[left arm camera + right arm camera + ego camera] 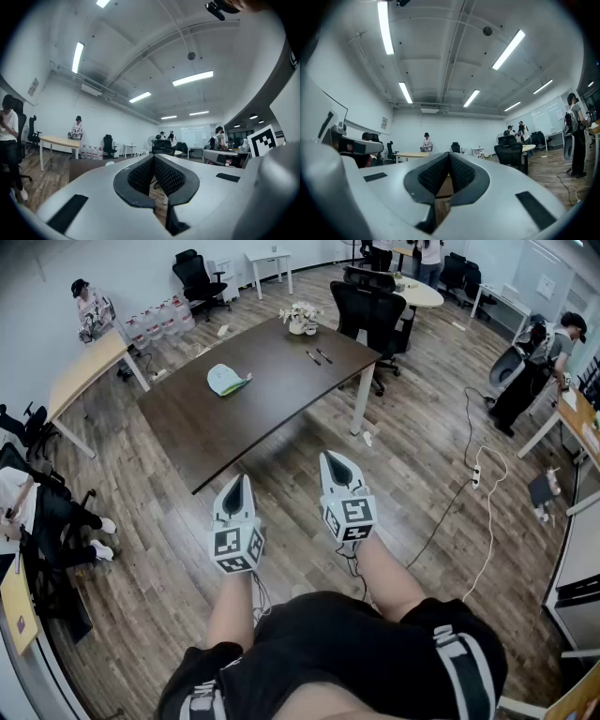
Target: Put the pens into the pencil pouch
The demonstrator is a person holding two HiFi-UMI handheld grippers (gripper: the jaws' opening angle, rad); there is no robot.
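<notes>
In the head view a dark brown table (234,418) stands ahead of me. On it lies a light green pencil pouch (226,380) toward the left, and two dark pens (319,356) lie side by side toward the far right. My left gripper (240,477) and right gripper (331,457) hang over the wooden floor short of the table's near edge, both shut and empty. In the left gripper view the left gripper (154,157) has its tips together; in the right gripper view the right gripper (449,154) does too.
A small flower pot (301,319) stands at the table's far end, black office chairs (371,315) behind it. A light wooden desk (82,373) is at the left. A power strip and cables (477,474) lie on the floor at the right. People stand around the room's edges.
</notes>
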